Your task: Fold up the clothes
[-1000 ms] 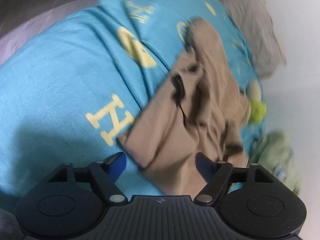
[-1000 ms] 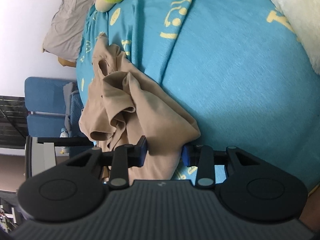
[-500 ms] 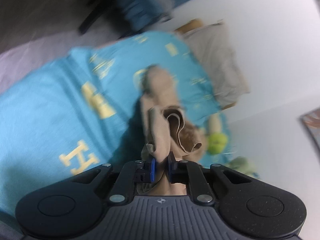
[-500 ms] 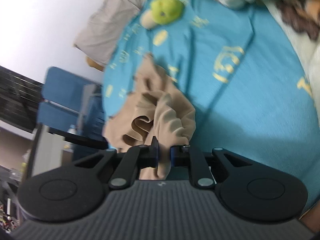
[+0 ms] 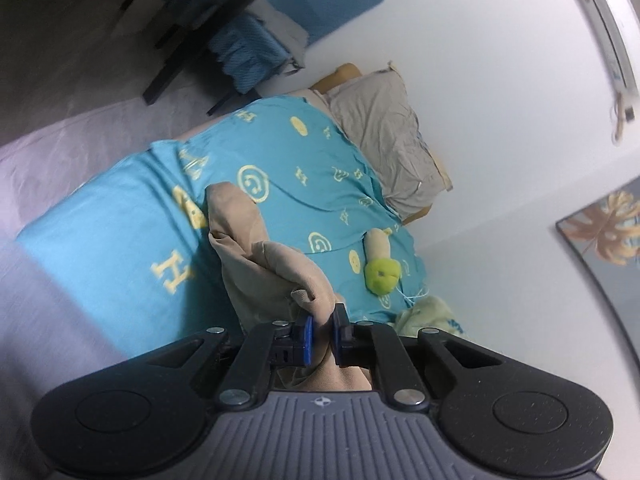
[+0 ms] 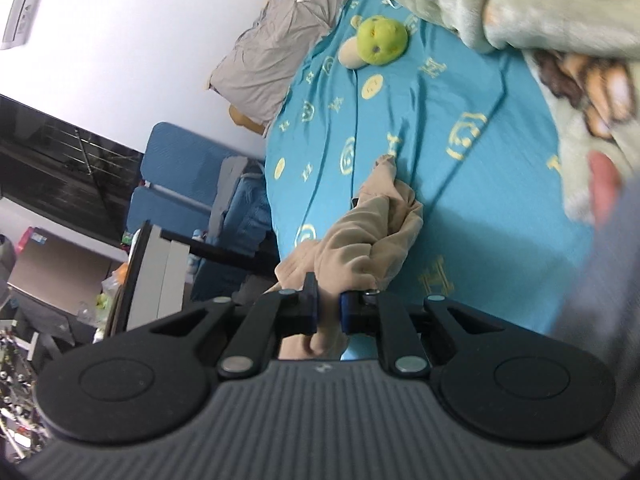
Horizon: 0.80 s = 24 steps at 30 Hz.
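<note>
A home bedroom.
A bed [image 5: 120,248] wearing a turquoise patterned sheet is lying against a white wall, with a grey pillow [image 5: 388,136], a green plush toy [image 6: 380,38] and a blue chair [image 6: 172,176] sitting nearby.

Both tools look alike. The left gripper [image 5: 322,334] has a grey ribbed body with a small round emblem, two black round housings, black linkage arms with silver screws, and blue pads [image 5: 307,335] on the fingers — the right gripper [image 6: 329,312] has the same build and the same blue pads [image 6: 346,311].
</note>
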Available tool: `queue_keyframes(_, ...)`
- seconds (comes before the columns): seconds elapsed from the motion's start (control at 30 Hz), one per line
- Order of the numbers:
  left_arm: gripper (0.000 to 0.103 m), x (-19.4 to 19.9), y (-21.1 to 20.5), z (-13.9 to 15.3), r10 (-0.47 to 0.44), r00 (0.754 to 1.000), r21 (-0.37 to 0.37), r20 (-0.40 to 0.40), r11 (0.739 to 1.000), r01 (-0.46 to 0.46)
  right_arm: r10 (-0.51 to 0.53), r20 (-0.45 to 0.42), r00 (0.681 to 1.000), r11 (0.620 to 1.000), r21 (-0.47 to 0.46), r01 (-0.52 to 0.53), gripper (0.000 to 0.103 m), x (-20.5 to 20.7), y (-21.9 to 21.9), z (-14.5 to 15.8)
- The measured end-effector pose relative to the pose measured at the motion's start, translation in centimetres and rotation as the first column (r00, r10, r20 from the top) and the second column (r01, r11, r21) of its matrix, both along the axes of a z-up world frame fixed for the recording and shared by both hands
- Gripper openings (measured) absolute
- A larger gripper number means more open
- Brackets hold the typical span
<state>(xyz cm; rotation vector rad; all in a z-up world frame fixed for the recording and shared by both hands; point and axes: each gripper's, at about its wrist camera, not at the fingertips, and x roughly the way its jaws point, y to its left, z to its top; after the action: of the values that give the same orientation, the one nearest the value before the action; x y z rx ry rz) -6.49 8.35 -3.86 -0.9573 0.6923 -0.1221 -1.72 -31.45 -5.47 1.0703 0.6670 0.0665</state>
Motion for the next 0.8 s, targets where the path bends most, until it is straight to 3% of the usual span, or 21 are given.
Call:
queue_keyframes(0.07, 0.01, -0.1, 0.3, -0.2, 0.018, 1.0, -0.005, -0.012, 1.0, -0.019, 0.012, -0.019, 1.0, 1.0, 0.003, -0.012, 0.014, 0.1, 0.2, -0.2)
queue_keyframes(0.23, 0.01, 4.4, 0.7, -0.7, 0.055, 0.998, -0.008, -0.039, 0.998, -0.056, 0.016, -0.04, 0.999, 1.0, -0.005, -0.016, 0.014, 4.0, 0.5, 0.1)
queue_keyframes(0.43, 0.011, 13.9, 0.5, -2.4, 0.092, 0.993, 0.1, -0.074, 0.991, -0.085, 0.015, -0.092, 0.996, 0.999, -0.029, -0.017, 0.014, 13.2, 0.7, -0.9)
queue_keyframes(0.6, 0.012, 21.6, 0.0, -6.9, 0.064, 0.992, 0.247, -0.11, 0.968, -0.035, 0.034, -0.172, 0.984, 0.997, -0.064, -0.045, 0.015, 20.0, 1.1, -4.7)
queue_keyframes(0.8, 0.013, 25.6, -0.6, -11.7, 0.0, 0.995, 0.356, -0.102, 0.934, 0.036, 0.053, -0.237, 0.97, 0.998, -0.024, -0.061, 0.015, 24.1, 0.9, -10.6)
